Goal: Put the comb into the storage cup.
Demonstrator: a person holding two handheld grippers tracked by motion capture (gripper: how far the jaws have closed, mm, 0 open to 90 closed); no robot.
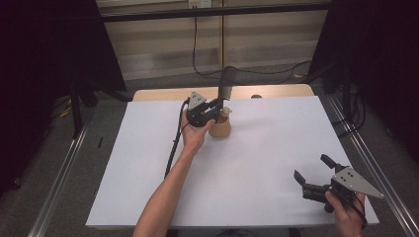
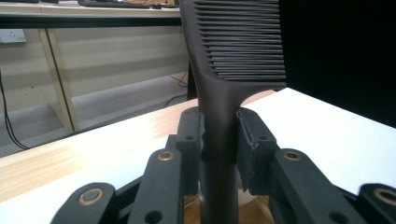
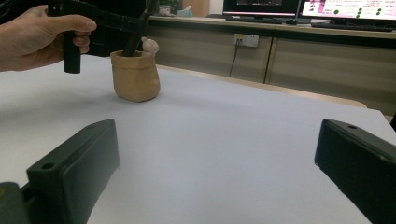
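A black comb (image 1: 226, 84) stands upright, teeth end up, with my left gripper (image 1: 221, 104) shut on its handle. In the left gripper view both pads (image 2: 252, 135) press on the comb's (image 2: 238, 42) narrow neck. The handle's lower end (image 3: 134, 44) reaches into a small tan pot (image 1: 220, 128) on the white tabletop (image 1: 247, 163). A small pale object (image 3: 150, 45) also pokes out of the pot (image 3: 135, 77). My right gripper (image 1: 311, 168) rests low at the near right corner, jaws wide open, nothing between them (image 3: 219, 154).
A strip of bare wood (image 1: 158, 94) shows along the table's far edge. Metal rails (image 1: 64, 168) run along both sides of the table. The left gripper's black cable (image 1: 174, 143) trails back across the white surface. Cabinets and wall cables lie beyond.
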